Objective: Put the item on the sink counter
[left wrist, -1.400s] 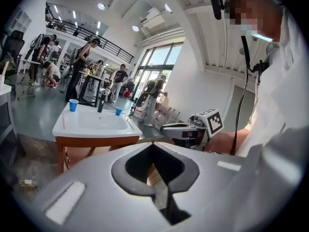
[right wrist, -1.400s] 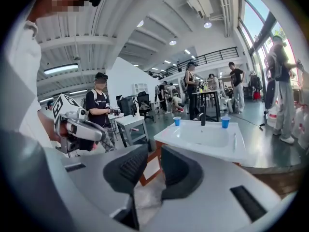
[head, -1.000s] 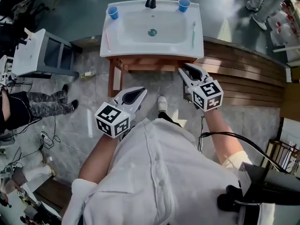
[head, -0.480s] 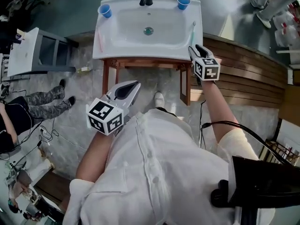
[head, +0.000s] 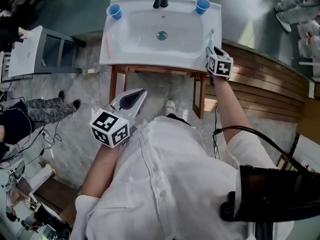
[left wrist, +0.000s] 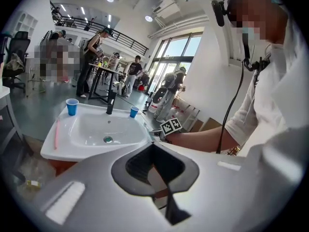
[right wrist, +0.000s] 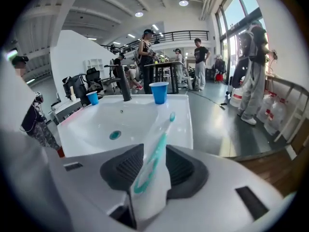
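Sink (head: pixel 140 34) first: white, on a wooden stand, flat surround serving as tabletop (head: pixel 155 60). Left tool (head: pixel 141 94) well short of the sink's front edge, toward its left half, jaws pressed together on nothing; no part in what comes next. Right tool (head: pixel 212 50) at the sink's front right corner, tips over the right-hand strip of tabletop, aimed down and toward the sink's back. Stands about half open, having just been opening, one jaw to each side of the near end of the brush (right wrist: pixel 155 166); no clear sign of pads pressing on it. Cup (head: pixel 202 5), blue, on the sink's back right corner, straight beyond. Brush teal-handled and pale-wrapped, along the sink's right strip and apparently resting there: long axis front to back, head toward the cup, tail between the jaws. Lined up lengthwise with the right tool, not across it, and far from the left. Likely calls either for closing across the narrow tail or for backing straight out along that axis; cannot tell which.
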Tool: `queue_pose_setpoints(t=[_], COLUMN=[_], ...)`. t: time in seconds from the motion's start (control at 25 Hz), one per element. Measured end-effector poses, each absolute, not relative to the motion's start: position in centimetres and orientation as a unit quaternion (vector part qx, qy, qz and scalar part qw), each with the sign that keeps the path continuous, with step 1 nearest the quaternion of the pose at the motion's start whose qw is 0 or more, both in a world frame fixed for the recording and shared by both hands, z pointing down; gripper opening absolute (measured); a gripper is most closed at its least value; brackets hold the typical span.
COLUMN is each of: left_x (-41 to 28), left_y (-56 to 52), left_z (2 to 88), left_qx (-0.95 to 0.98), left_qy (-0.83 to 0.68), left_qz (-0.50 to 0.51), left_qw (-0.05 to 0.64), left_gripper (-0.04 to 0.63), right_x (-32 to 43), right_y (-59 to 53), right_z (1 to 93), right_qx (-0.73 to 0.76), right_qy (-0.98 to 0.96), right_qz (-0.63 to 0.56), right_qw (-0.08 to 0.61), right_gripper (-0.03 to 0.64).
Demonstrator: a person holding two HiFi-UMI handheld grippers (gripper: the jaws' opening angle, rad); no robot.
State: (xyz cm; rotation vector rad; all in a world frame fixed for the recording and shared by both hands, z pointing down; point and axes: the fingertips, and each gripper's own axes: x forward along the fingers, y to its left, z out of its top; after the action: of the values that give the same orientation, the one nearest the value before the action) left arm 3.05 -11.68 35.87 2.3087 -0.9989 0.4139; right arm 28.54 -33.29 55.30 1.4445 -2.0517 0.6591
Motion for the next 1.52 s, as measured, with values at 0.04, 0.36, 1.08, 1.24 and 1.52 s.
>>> queue_pose_setpoints(t=[0.04,0.36,1.08,1.24,1.52], left_x=[2.9,2.2,-0.4,-0.9,-3.3], left_y=[-11.8,-11.8,-7.0,-4.6,0.7], left_z=[35.9,36.0,35.0,34.7,34.7], left_qx=[0.865,0.862,0.869,0.877,0.884], left_qy=[-0.377,-0.388,-0.379,-0.364,-0.351], left_qz=[0.155,0.156,0.139,0.136,0.129], left_qw=[0.292,0.288,0.285,0.285,0.281], left_gripper=[0.005,0.005,0.005,0.005,0.005], right_x=[28.6,29.7,28.3,26.9,23.0], right_y=[-33.4,-33.7,-29.1,-25.9,-19.1], right_z=[55.7,56.6,53.5,52.0,50.3], right_qx=[0.538,0.562,0.558,0.55,0.538], right_qy=[-0.758,-0.727,-0.736,-0.741,-0.753], right_qz=[0.248,0.252,0.262,0.264,0.265], right_qw=[0.274,0.304,0.281,0.279,0.271], right_gripper=[0.13,0.055,0.051,0.051,0.051])
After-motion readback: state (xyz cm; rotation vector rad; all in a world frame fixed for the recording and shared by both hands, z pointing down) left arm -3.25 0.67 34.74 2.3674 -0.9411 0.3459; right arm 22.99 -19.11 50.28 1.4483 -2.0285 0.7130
